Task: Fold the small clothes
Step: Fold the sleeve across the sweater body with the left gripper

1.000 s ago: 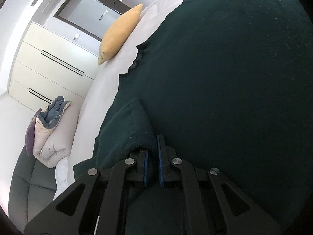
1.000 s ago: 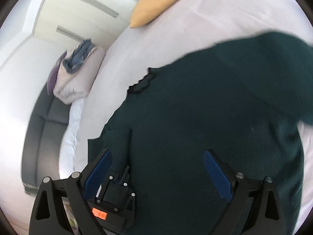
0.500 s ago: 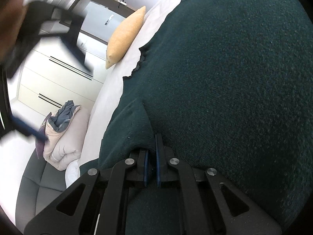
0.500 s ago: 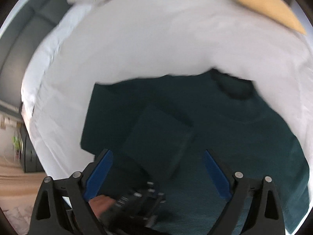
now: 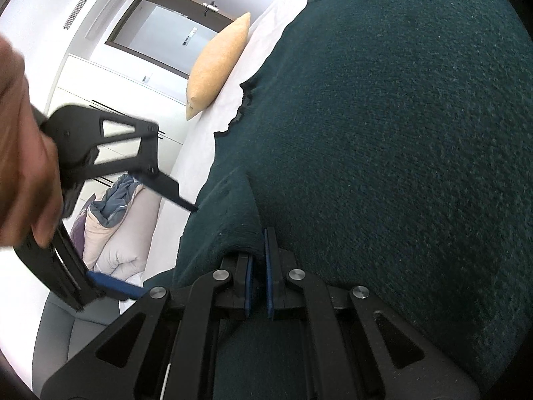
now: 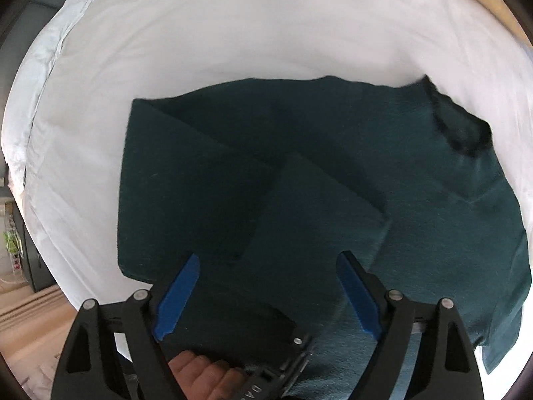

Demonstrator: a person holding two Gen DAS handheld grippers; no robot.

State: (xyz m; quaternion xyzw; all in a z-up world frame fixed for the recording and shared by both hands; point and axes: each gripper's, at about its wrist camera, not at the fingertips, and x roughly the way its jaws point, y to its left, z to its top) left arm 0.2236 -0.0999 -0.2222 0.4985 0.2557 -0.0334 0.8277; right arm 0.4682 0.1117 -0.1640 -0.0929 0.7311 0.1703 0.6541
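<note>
1. The left gripper (image 5: 258, 260) is pinching a raised fold of the dark green sweater (image 5: 399, 133), its blue pads nearly together on the cloth.
2. The right gripper (image 6: 266, 295) is hovering over the sweater (image 6: 299, 183) with its jaws spread wide, gripping nothing.
3. The sweater is lying partly folded on the white bed (image 6: 233, 33), reaching toward one edge.
4. A yellow pillow (image 5: 218, 66) is resting on the bed beyond the sweater's collar.

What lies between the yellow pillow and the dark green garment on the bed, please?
Only bare white bedsheet separates the pillow from the garment; the left wrist view shows it.
</note>
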